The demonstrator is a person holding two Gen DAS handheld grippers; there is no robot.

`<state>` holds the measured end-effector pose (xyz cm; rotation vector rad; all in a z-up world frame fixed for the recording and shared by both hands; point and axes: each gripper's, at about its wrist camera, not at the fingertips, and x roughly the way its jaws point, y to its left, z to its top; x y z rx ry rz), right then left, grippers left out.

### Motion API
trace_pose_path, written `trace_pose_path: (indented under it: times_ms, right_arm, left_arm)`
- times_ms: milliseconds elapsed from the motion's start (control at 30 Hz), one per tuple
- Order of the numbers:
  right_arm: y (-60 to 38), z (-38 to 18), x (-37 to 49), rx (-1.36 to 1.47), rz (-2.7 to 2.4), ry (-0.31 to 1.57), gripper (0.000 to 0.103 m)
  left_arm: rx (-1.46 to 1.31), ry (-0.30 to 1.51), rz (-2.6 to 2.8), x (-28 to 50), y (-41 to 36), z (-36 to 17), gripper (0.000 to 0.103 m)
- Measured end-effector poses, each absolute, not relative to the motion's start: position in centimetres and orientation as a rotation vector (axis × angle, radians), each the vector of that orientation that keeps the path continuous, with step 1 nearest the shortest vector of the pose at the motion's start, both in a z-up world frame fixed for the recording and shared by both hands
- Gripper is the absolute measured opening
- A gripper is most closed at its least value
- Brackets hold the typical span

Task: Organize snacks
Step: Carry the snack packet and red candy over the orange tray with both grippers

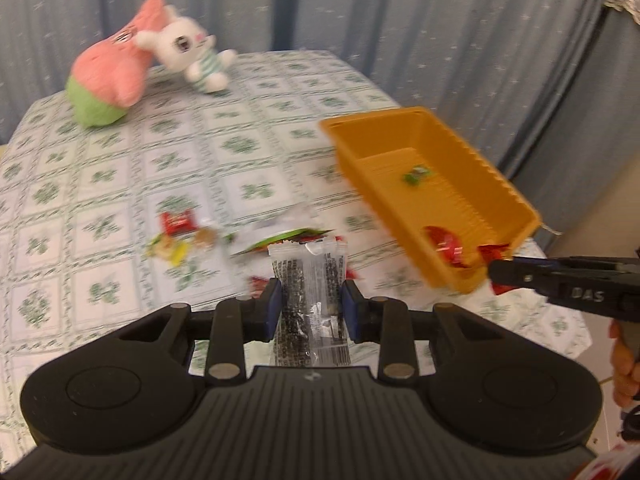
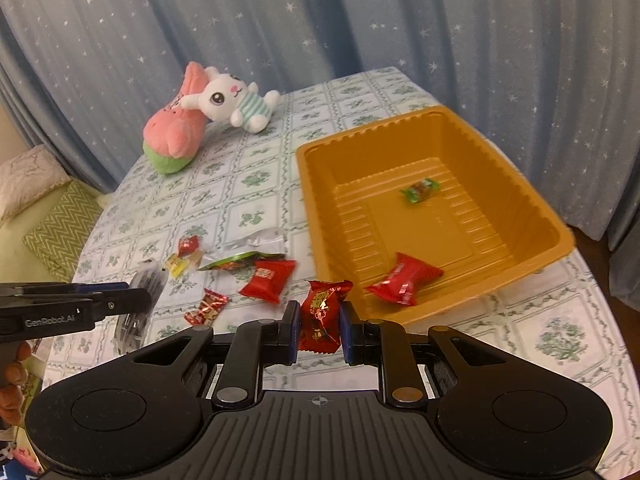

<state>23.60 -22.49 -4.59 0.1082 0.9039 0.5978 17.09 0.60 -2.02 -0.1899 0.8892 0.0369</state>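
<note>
Star-print blue curtain (image 2: 360, 20) is hung behind a table under a green floral-check tablecloth (image 2: 248, 184); table edges are seen at the left, and at the right beyond the tray.

Writing: "GenRobot.AI" is read on the side of the left gripper (image 2: 136, 300) in the right wrist view; "DAS" is read on the right gripper (image 1: 494, 272) in the left wrist view. Print on the wrappers is too blurred to be made out.

Left gripper: jaws closed narrowly on a clear packet of dark snack (image 1: 310, 300), held upright between the blue pads, lifted off the cloth.

Right gripper: jaws closed on a red wrapped snack (image 2: 322, 316), held at the near rim of the orange tray (image 2: 560, 236) (tray lying at the right side of the table).

Inside the tray: a green-wrapped candy (image 2: 420, 190) towards the far side, a red pillow-pack snack (image 2: 404, 280) near the front wall.

Loose snacks are left on the cloth just left of the tray: a red packet (image 2: 268, 280), a small red candy (image 2: 206, 308), a flat green-and-red pouch (image 2: 240, 260), a small red packet (image 2: 188, 245) and a yellow candy (image 2: 176, 266).

Far left corner is taken by a pink-and-green plush (image 2: 172, 140) with a white bunny plush (image 2: 232, 100) leaning on it. Cloth between plush and snacks is open.
</note>
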Motion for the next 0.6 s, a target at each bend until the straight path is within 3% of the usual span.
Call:
trace_pose_path:
  times_ms: [600]
  right_arm:
    - [-30.5,-3.8,29.3,0.088,0.551,0.849,0.021]
  left_arm:
    - [-0.13,0.845,-0.082,25.5,-10.5,-1.3,0.03]
